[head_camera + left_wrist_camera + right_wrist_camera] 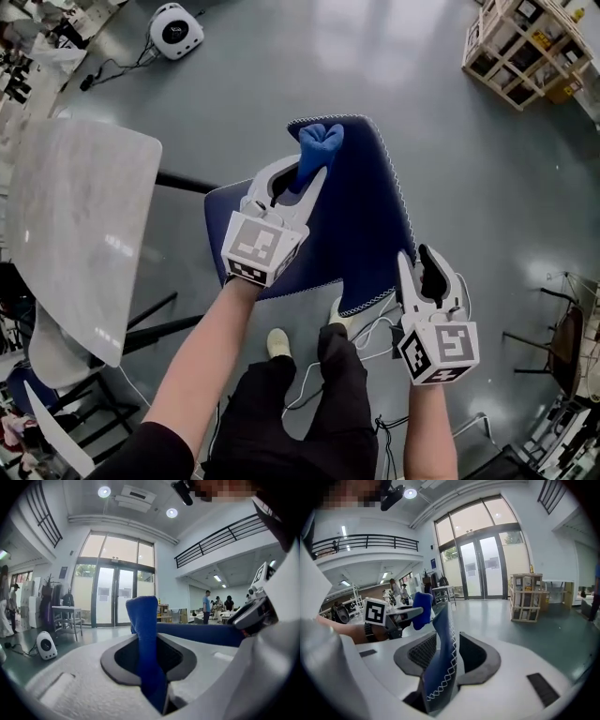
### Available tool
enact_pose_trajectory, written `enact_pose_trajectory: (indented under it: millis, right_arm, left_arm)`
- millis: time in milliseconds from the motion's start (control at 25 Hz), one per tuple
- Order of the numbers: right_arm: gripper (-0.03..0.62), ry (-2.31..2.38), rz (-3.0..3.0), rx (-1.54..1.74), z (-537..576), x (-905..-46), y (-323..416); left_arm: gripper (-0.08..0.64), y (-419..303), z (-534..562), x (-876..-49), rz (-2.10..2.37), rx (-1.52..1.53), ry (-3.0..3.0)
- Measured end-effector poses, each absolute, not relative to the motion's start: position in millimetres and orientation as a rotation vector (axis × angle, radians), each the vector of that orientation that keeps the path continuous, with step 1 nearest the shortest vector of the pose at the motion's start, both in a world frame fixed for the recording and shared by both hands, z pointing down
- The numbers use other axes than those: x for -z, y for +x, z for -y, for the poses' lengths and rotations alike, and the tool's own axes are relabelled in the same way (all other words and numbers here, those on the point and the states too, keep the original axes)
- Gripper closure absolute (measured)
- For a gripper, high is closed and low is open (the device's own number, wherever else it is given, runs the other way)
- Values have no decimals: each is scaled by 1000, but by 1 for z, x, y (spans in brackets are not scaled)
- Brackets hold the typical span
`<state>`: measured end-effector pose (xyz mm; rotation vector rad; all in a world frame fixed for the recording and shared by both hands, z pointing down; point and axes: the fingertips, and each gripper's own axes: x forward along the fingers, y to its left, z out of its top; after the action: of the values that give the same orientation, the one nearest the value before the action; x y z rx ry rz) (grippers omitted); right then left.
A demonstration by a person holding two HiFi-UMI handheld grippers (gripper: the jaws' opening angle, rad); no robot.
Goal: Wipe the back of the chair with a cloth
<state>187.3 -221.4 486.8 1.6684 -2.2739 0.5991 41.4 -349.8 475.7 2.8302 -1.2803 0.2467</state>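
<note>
A dark blue cloth [361, 216] with white zigzag stitching hangs spread between my two grippers above the floor. My left gripper [302, 173] is shut on its far corner, which bunches up past the jaws as a blue wad [143, 620]. My right gripper [419, 262] is at the cloth's near right edge. In the right gripper view that stitched edge [440, 667] stands between the jaws with a gap on each side, so the pads do not press it. A pale grey chair [80, 225] stands to the left, apart from the cloth.
Black chair legs [178, 183] reach under the cloth's left side. On the floor are a white round device [175, 30] with a cable at the far left and a wooden crate [520, 42] at the far right. My legs and shoes [278, 342] are below.
</note>
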Motion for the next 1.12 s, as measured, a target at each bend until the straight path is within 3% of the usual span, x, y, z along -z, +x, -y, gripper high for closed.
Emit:
enact_pose_trajectory:
  millis: [480,1120]
  right_arm:
    - [439,1729,2333,-532,228,-512,180]
    - [442,1779,2369,-500,216,-504,182]
  left_arm:
    - [480,76,411,-518,1262,-402,3042]
    - [481,125,309,-524,931,-260,3167]
